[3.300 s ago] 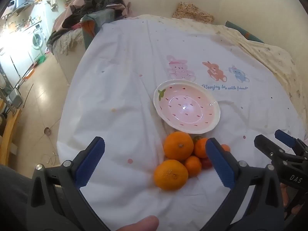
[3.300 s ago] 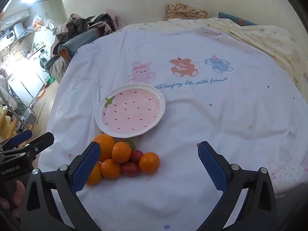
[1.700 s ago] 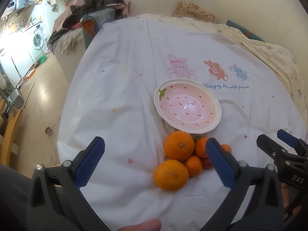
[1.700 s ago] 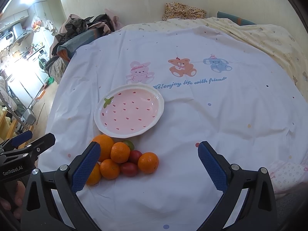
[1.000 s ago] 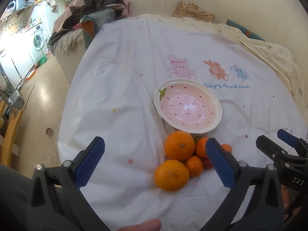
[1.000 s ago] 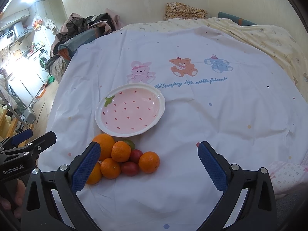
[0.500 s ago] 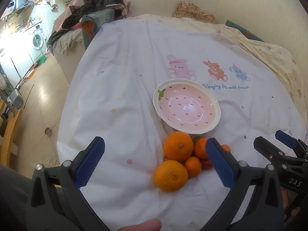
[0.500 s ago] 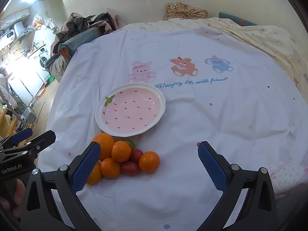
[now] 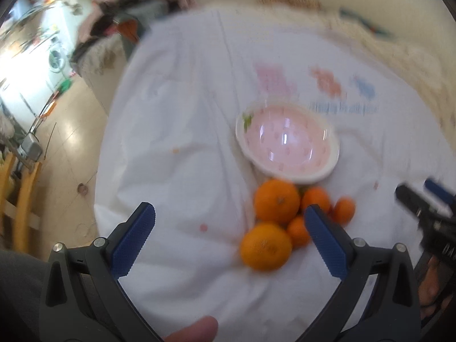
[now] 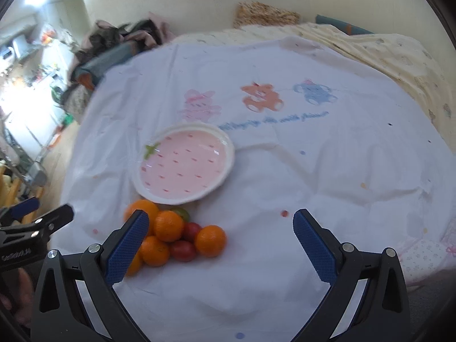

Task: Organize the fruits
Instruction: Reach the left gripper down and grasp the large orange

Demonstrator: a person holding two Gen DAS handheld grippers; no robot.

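A pink strawberry-patterned bowl (image 9: 287, 145) (image 10: 185, 165) sits empty on the white printed sheet. Just in front of it lies a pile of fruit: two large oranges (image 9: 276, 201) (image 9: 265, 246), several small mandarins (image 10: 210, 240) (image 10: 168, 225), red tomatoes (image 10: 183, 250) and something green (image 10: 181, 213). My left gripper (image 9: 229, 239) is open, held above the sheet with the pile near its right finger. My right gripper (image 10: 218, 243) is open too, with the pile beside its left finger. Each gripper shows at the edge of the other's view (image 9: 424, 211) (image 10: 34, 222).
The sheet (image 10: 327, 176) covers a bed that drops off on the left to a tiled floor (image 9: 65, 142). A heap of clothes (image 10: 119, 42) lies at the far left corner and a yellow quilt (image 10: 399, 57) at the far right. A thumb (image 9: 193, 327) shows at the bottom.
Both grippers have moved forward and down toward the fruit pile, which now looks larger and nearer. The left wrist view is blurred by motion. Both stay open.
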